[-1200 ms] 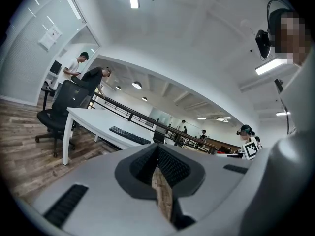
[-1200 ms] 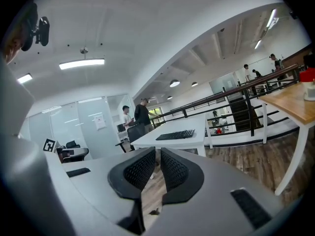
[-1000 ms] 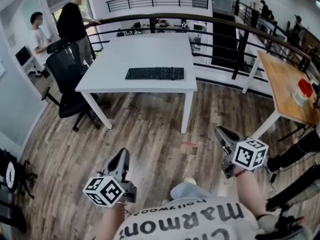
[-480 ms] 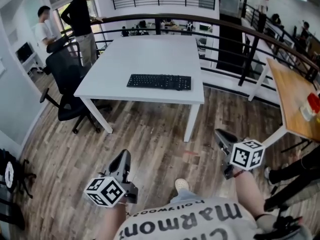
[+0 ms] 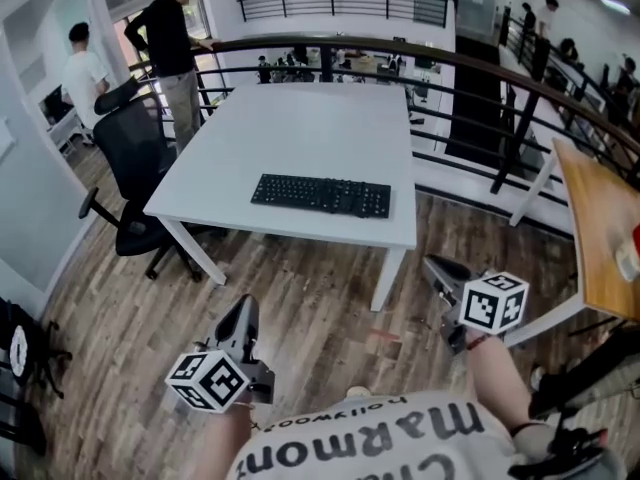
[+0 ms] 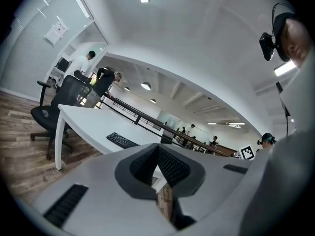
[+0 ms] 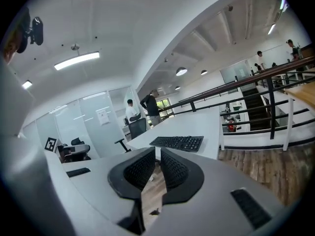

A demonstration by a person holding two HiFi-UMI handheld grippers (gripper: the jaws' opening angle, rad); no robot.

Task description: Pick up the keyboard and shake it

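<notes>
White table (image 5: 300, 118) bore the black keyboard (image 5: 320, 194), well apart from your grippers.
You held the left gripper (image 5: 244, 313) pinched together and the right gripper (image 5: 436, 267) nearly so, both empty.

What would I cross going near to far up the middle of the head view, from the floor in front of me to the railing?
Wooden floor → near edge of the white table → keyboard → bare far half of the table → railing.
</notes>
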